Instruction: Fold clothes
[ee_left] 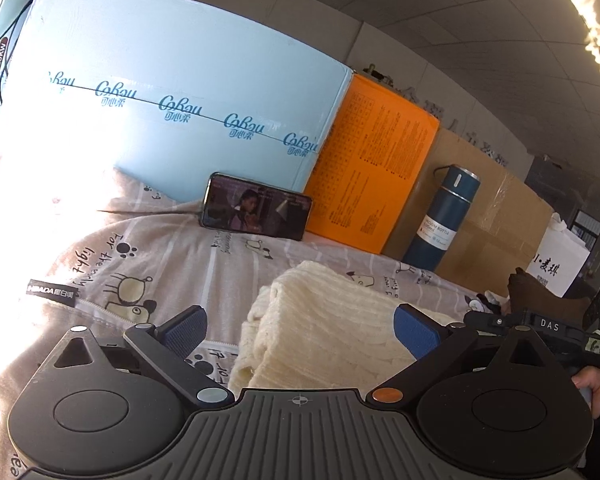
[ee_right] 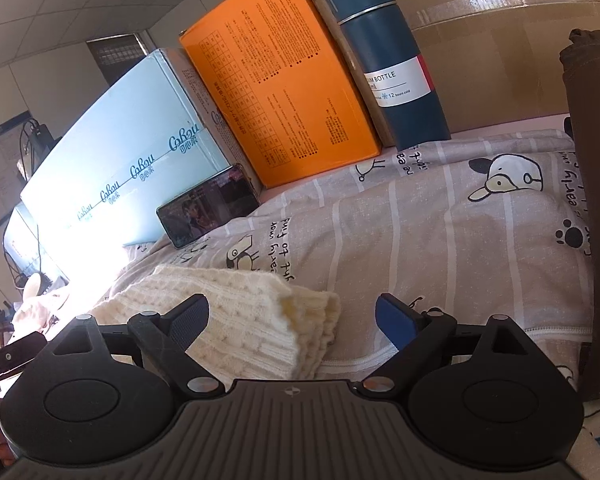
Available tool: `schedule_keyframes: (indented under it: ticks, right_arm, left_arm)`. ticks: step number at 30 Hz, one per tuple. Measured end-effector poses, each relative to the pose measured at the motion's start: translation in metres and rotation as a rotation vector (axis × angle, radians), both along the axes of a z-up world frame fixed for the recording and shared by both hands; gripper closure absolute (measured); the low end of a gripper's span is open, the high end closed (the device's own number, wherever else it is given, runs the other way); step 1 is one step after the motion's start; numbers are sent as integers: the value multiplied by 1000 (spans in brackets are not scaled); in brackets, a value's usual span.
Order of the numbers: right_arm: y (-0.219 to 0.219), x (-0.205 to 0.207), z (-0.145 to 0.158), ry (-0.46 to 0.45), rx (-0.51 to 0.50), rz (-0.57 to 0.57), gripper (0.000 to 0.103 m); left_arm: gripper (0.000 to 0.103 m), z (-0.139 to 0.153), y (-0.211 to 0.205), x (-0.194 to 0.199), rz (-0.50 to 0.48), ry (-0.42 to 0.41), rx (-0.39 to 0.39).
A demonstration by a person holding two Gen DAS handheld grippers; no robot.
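Nearest: 2 hand-held grippers, black bodies, blue-padded fingers.

Left gripper [ee_left: 300, 334]: fingers spread wide, nothing between the pads. It hangs just above the folded cream knit garment [ee_left: 332, 320], which fills the gap between the fingers without being clamped.

Right gripper [ee_right: 292, 320]: fingers equally wide apart, holding nothing. Its left finger overlaps the garment's near edge in the right wrist view (contact cannot be judged); its right finger hangs over bare cloth. From the left wrist view the right gripper shows at the far right edge, with part of a hand behind it.

Cream knit garment [ee_right: 236, 312]: ribbed, folded into a thick rectangular stack, stacked edges facing right; lies flat on the printed cover.

Printed cover [ee_right: 440, 240]: grey-beige bedding with white stripes, cartoon dogs, paw prints and handwriting-style text; rumpled, with a zipper seam.

Dark brown cloth [ee_right: 592, 200]: hangs down the right edge of the right wrist view.

Farther back, in a row against the rear:
- Phone [ee_left: 256, 212], on its long edge, screen lit, leaning on the pale blue box.
- Pale blue box [ee_left: 180, 100], large, printed tape across it.
- Orange box [ee_left: 372, 176], upright, beside the blue one.
- Dark blue vacuum bottle [ee_left: 440, 220], upright, white label, in front of a brown cardboard carton [ee_left: 500, 216].
- White paper bag [ee_left: 560, 264], far right.
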State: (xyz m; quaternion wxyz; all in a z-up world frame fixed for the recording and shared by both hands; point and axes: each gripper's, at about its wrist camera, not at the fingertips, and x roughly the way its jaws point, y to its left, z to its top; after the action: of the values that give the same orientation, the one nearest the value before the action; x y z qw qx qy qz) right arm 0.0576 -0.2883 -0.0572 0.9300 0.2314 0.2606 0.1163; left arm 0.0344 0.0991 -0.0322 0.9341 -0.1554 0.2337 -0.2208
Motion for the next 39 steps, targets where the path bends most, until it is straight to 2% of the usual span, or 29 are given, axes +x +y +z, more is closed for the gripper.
schedule_keyframes:
  ticks: [6,10,15,20,24,26,30,35,39]
  right_arm:
    - [-22,-1,-4,-4,143,-59,13]
    - [-32,0,-8,-2,223,-74,13]
    - [-33,2,-11,-2,263,-47,13]
    - [-20,6,-11,-1,254,57,13]
    - [2,16,-15,61,102,45,12]
    - [11,19,-17,59,57,40,10]
    - [16,29,-20,59,103,66,4]
    - [21,34,-23,47,157,110,3]
    - [20,29,-24,21,166,97,12]
  left_arm:
    - [2,-8,2,-6,-32,54,-20]
    - [2,-14,-3,-3,-62,115,8]
    - [2,-23,-12,1,-98,195,54]
    - [2,-29,-19,2,-189,234,17]
    - [0,-33,-24,7,-225,242,-36]
    - [0,-34,-26,12,-237,250,-76]
    - [0,-36,-32,29,-248,275,-138]
    - [0,-39,-43,55,-211,285,-190]
    - [0,-40,-56,76,-157,232,-179]
